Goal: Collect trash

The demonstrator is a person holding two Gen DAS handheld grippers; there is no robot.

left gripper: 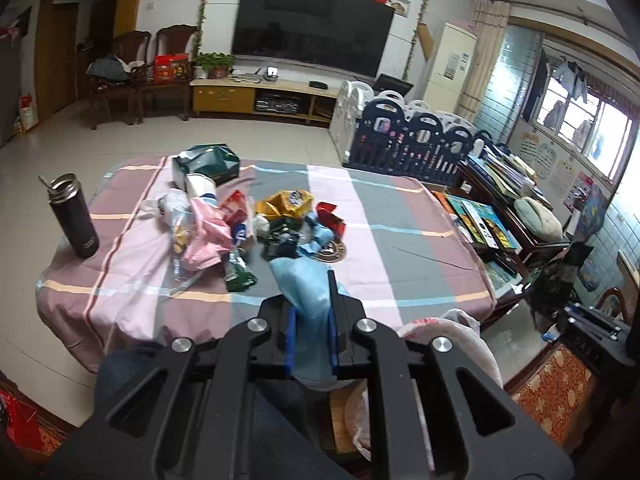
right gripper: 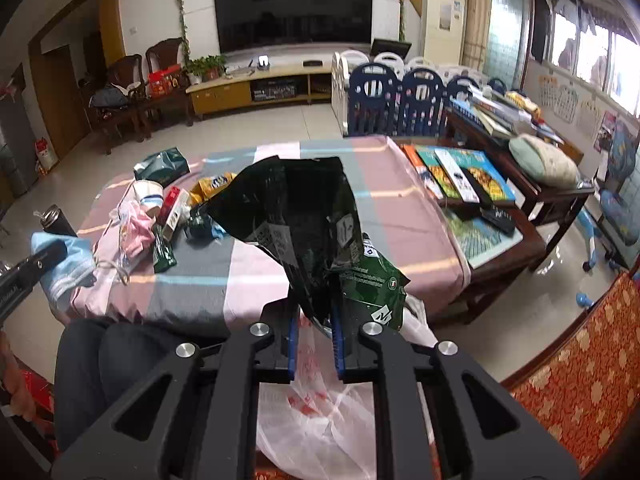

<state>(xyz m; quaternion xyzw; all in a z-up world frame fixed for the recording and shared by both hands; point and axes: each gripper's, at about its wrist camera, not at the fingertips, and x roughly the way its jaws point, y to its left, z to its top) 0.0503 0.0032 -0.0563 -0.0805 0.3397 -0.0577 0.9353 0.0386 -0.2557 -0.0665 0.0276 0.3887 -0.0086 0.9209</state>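
In the left wrist view my left gripper (left gripper: pixel 312 320) is shut on a light blue face mask (left gripper: pixel 298 280), held above the near edge of the table with the striped cloth (left gripper: pixel 400 216). The right wrist view shows that mask (right gripper: pixel 68 264) at the far left. My right gripper (right gripper: pixel 314 320) is shut on a crumpled dark green wrapper (right gripper: pixel 304 220), lifted over the table's near edge. Below both grippers a white plastic bag with red print (right gripper: pixel 320 412) sits open. A pile of trash (left gripper: pixel 240 224) lies mid-table: pink bag, yellow wrapper, red packets, paper cup, green box.
A black flask (left gripper: pixel 74 220) stands at the table's left edge. A low table with books (right gripper: pixel 464 180) and a cushion is to the right, and a play fence (left gripper: pixel 420 140) is behind. A person's dark-clothed lap (right gripper: pixel 104 360) is at lower left.
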